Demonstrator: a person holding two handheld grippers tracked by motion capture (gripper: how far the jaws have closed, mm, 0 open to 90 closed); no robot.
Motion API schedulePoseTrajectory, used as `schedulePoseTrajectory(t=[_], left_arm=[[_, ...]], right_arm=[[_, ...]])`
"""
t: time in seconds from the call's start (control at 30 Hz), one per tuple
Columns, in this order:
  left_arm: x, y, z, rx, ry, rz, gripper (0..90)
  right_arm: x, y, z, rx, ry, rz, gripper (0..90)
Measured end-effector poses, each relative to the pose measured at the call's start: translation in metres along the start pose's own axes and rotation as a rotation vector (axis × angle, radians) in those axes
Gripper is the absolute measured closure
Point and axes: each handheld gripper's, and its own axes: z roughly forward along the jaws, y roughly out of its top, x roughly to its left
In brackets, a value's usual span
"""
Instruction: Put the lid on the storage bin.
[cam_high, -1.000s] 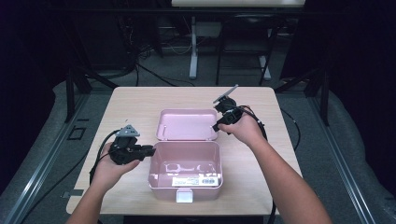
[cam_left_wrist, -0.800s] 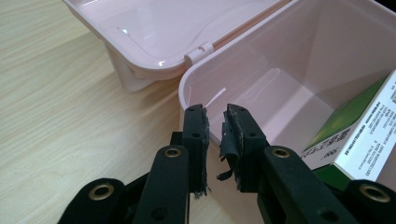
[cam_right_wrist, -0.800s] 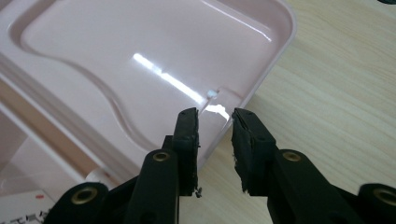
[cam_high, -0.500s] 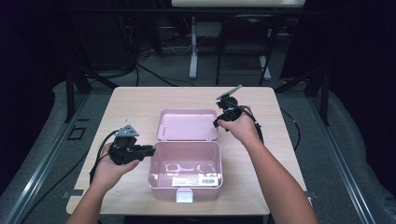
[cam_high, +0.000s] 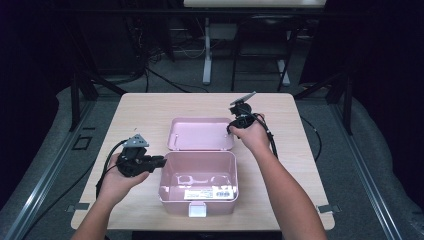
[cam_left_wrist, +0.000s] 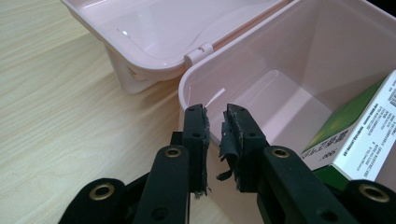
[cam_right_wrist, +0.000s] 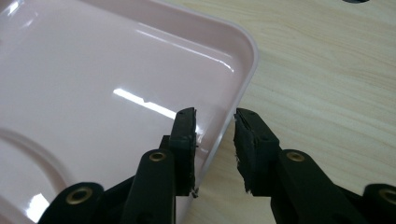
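Observation:
A pink plastic box (cam_high: 197, 202) stands open near the table's front edge, its lid (cam_high: 200, 134) laid back flat behind it. A green and white carton (cam_left_wrist: 364, 135) lies inside the box (cam_left_wrist: 299, 60). My left gripper (cam_high: 161, 161) is at the box's left wall; its jaws (cam_left_wrist: 215, 123) are nearly together, pinching the rim. My right gripper (cam_high: 232, 125) is at the lid's right side. Its jaws (cam_right_wrist: 215, 126) stand apart astride the lid's rim (cam_right_wrist: 243, 70), one over the lid's inner face and one over the table.
The wooden table (cam_high: 145, 107) has bare room left, right and behind the box. A white latch (cam_high: 197, 210) sits on the box's front wall. Cables trail off both grippers. Dark floor, stands and cables surround the table.
My right gripper has edged slightly left onto the lid's rim. The left gripper and the box have not moved.

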Motion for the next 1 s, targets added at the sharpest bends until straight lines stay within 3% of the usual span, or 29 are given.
schedulePoseTrajectory(t=[0.23, 0.4, 0.67, 1.0], left_arm=[[0.0, 0.0, 0.0, 0.004, 0.0, 0.002, 78.5], [0.0, -0.001, 0.0, -0.009, 0.001, -0.002, 78.6], [0.0, 0.0, 0.0, -0.004, -0.001, -0.003, 78.7], [0.0, -0.001, 0.0, -0.012, -0.002, -0.006, 78.9]], right_arm=[[-0.002, 0.002, 0.009, -0.005, 0.0, 0.061, 72.2], [0.0, 0.002, 0.015, -0.016, -0.043, 0.06, 74.6], [-0.001, 0.005, 0.019, -0.023, -0.054, 0.154, 76.9], [0.0, 0.005, 0.018, -0.03, -0.071, 0.165, 80.7]])
